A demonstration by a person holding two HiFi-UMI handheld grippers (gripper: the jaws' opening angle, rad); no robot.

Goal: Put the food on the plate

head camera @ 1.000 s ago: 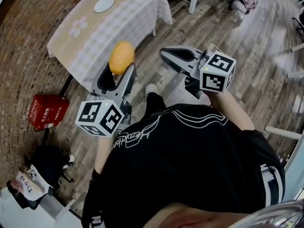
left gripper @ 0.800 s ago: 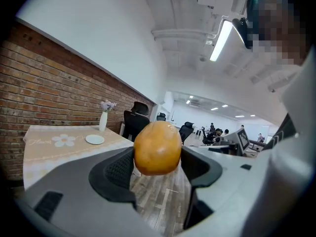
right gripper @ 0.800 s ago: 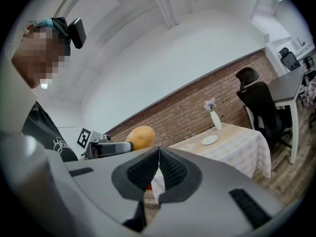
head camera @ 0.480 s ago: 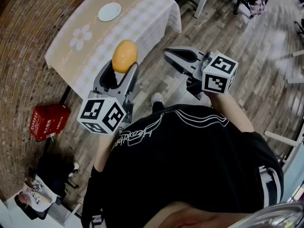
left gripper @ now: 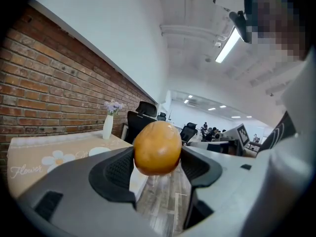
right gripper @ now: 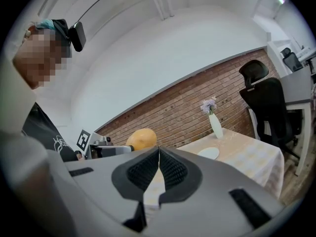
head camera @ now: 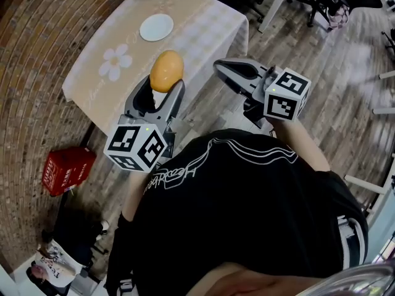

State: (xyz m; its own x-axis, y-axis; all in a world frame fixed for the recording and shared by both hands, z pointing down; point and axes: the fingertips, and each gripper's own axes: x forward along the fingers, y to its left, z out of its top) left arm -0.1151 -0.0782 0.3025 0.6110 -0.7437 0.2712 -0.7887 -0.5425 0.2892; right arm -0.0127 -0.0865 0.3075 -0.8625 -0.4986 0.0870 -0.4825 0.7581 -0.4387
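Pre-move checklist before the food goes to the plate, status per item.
1. Food held between the left gripper's jaws: ok.
2. Plate on the table, nothing on it: ok.
3. Food above plate: not ok, the plate lies farther along the table.
4. Right gripper shut, empty, apart from the food: ok.
5. Vase clearance from plate: cannot tell.

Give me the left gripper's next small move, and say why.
Probably carry the left gripper forward over the table toward the white plate, keeping its jaws closed. It grips the orange food, which appears well short of the plate, and the plate looks bare. The right gripper is shut on nothing, so it has no part yet.
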